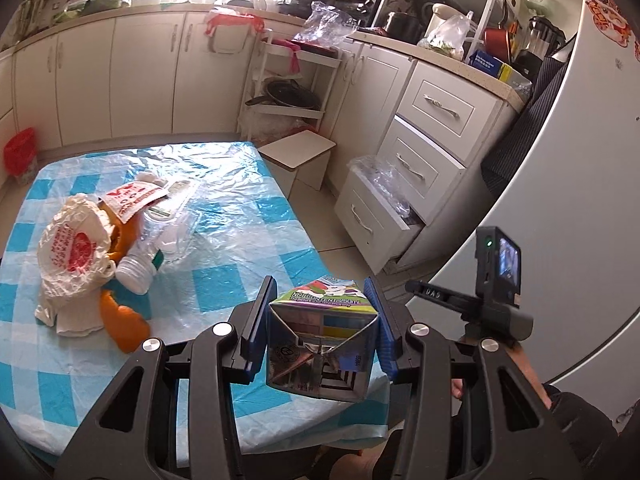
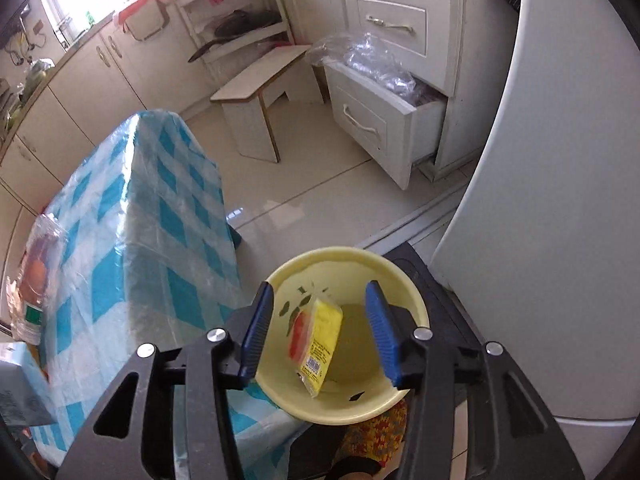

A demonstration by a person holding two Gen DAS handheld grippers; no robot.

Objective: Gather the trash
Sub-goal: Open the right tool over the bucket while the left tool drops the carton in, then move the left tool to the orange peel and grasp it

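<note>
Left wrist view only: left gripper (image 1: 320, 292), blue pads pinching a small drink carton (image 1: 322, 344) by its two sides, held above the near edge of the bench (image 1: 224, 280) with its blue-checked plastic cover. On the bench to the left, a heap of trash: crumpled white paper wrapper with red print (image 1: 74, 248), orange peel (image 1: 124, 324), crushed clear plastic bottle (image 1: 160, 240) with white cap. Also seen here only: the other handset's small camera (image 1: 500, 264), and the kitchen counters with their clutter.

Right wrist view only: right gripper (image 2: 322, 328), jaws spread, nothing pressed between the pads. Directly beneath it, a pale yellow bin (image 2: 412, 292) beside the bench corner. Contents: one yellow-and-red packet (image 2: 320, 340), tilted on end inside; no contact with the pads.

Both views: open bottom drawer (image 2: 380, 120) holding crumpled clear plastic; low white stool (image 2: 256, 88); white refrigerator (image 2: 560, 200).
</note>
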